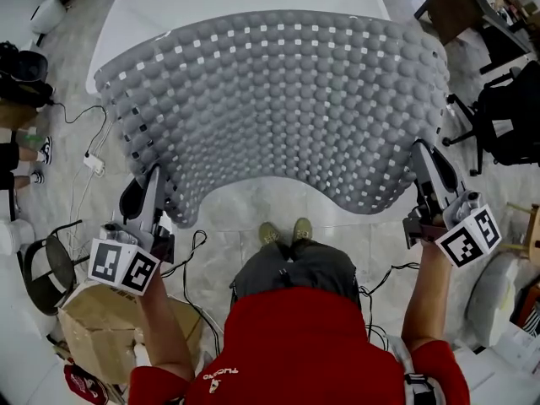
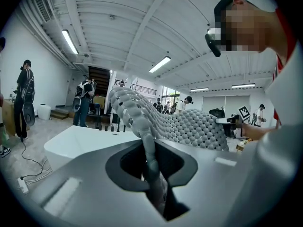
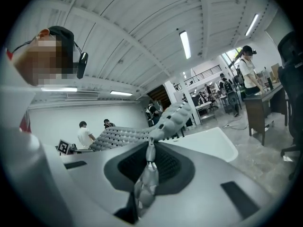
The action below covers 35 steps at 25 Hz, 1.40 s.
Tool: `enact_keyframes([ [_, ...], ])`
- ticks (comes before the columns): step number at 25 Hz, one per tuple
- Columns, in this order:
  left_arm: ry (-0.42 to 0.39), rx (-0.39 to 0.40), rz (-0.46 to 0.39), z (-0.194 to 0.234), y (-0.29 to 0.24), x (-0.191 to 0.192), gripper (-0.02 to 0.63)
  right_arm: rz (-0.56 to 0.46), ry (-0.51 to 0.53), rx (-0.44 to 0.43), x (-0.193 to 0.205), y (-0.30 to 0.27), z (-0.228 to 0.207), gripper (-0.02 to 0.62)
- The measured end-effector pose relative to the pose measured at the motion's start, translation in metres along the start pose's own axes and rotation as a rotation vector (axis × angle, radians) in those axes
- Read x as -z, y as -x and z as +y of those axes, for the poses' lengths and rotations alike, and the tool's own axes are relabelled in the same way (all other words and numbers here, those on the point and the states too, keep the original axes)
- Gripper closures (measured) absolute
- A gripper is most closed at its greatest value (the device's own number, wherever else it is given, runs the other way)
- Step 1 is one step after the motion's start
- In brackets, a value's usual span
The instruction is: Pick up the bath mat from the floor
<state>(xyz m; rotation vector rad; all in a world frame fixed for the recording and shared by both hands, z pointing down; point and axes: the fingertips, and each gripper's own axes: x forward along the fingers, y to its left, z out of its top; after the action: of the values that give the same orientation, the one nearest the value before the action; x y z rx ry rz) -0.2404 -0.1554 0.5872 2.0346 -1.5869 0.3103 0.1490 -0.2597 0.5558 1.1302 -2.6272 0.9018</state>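
across the middle of the head view the bath mat [image 1: 278, 99] hangs spread above the floor [image 1: 354, 245], with the left tongs [image 1: 159, 194] and right tongs [image 1: 424, 163] each clenched on a near corner. it sags between them, so likely soft, floppy and light; pinching the corners suits it.

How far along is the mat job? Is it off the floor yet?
Done: the grey bath mat is up in the air, spread above the floor and the person's shoes. In hand: the left gripper pinches one near corner and the right gripper pinches the other, both shut on it. Left: nothing much that shows; the pick-up looks finished.
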Motion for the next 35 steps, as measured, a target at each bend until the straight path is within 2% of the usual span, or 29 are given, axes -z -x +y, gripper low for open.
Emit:
enact_keyframes([
  [4, -0.013, -0.007, -0.002, -0.015, -0.002, -0.009, 0.558, -0.020, -0.004, -0.014, -0.009, 0.010, -0.009, 0.561],
  [8, -0.025, -0.011, 0.003, -0.067, 0.007, -0.038, 0.558, -0.021, -0.003, -0.021, -0.048, 0.056, -0.021, 0.561],
  [12, -0.069, -0.016, -0.063, -0.088, 0.008, -0.049, 0.558, -0.091, 0.027, -0.039, -0.058, 0.076, -0.034, 0.561],
  [15, -0.077, -0.026, -0.096, -0.077, 0.008, -0.033, 0.558, -0.125, 0.017, -0.060, -0.038, 0.066, -0.040, 0.561],
  [21, -0.088, -0.004, -0.087, -0.010, -0.006, 0.007, 0.558, -0.146, -0.008, -0.065, 0.020, 0.011, -0.033, 0.561],
  [26, -0.023, 0.019, -0.058, 0.025, -0.017, 0.028, 0.558, -0.092, -0.019, -0.045, 0.033, -0.016, -0.025, 0.561],
  [29, -0.010, 0.027, -0.046, 0.025, -0.019, 0.021, 0.558, -0.082, -0.035, -0.038, 0.029, -0.013, -0.025, 0.561],
  [32, -0.061, 0.046, 0.003, 0.018, -0.012, -0.001, 0.558, -0.102, -0.100, -0.016, 0.034, 0.003, -0.019, 0.561],
  [35, -0.077, 0.053, 0.009, 0.013, -0.011, -0.007, 0.558, -0.110, -0.099, -0.008, 0.032, 0.007, -0.018, 0.561],
])
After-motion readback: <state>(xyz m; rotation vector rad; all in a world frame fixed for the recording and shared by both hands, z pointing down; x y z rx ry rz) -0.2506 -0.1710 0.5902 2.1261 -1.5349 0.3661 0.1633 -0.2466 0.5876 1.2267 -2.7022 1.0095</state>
